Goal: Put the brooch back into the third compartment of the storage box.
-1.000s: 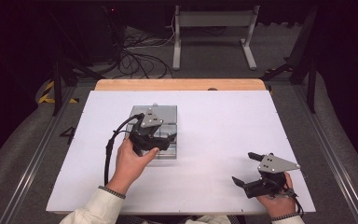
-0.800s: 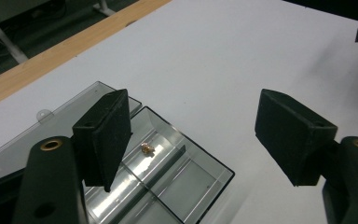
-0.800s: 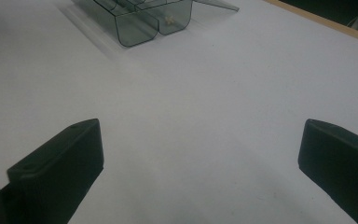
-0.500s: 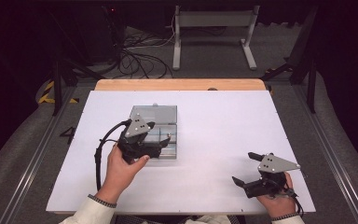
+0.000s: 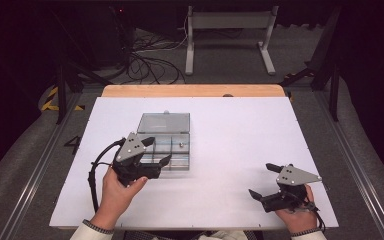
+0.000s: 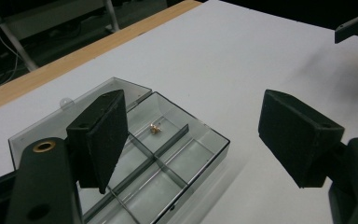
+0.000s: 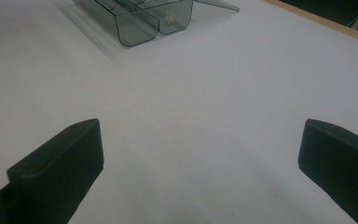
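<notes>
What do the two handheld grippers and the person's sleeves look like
Both the left gripper and the right gripper are black, with two flat, blocky jaws and a grey three-cornered plate on top dotted with small dark screws. A black cable loops from the left one. Brass-coloured rings sit at the jaw pivots. The person wears light cream sleeves with ribbed cuffs.

Two black jaws stand wide apart over the bare white table (image 7: 205,116); a clear compartment box (image 7: 142,21) sits far left.
</notes>
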`<state>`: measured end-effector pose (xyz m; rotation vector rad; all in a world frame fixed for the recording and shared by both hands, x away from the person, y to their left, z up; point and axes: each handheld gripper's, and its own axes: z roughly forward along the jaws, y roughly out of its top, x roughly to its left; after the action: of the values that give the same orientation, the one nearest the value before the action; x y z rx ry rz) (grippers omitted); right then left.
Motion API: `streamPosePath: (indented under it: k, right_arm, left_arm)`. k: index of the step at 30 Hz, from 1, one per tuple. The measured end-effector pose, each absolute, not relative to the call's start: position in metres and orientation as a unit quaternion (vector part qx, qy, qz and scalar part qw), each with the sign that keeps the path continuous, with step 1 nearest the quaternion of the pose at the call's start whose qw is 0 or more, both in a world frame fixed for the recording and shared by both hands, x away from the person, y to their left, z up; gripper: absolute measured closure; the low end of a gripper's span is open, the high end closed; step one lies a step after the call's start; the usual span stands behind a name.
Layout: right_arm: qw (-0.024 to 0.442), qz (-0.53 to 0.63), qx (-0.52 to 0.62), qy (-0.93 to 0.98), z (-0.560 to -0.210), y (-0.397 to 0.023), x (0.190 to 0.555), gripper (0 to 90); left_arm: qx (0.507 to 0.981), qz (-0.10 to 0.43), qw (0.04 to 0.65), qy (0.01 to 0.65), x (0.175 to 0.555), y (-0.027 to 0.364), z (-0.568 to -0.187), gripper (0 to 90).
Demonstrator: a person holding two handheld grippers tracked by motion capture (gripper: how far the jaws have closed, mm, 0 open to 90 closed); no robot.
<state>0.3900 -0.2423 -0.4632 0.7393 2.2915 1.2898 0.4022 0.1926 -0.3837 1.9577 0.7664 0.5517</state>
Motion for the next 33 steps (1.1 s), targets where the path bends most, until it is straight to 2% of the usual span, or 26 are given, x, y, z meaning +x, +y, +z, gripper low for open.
streamPosePath:
  k: [24,33]
  right_arm:
    - [0.202,0.460,0.265,0.823,-0.464,-0.241,0.390,0.8]
    - [0.201,0.460,0.266,0.823,-0.464,-0.241,0.390,0.8]
  left_arm:
    - [0.759,0.258,0.488,0.344,0.365,0.243,-0.424,22.4]
    - [0.754,0.256,0.493,0.351,0.360,0.259,-0.441,19.7]
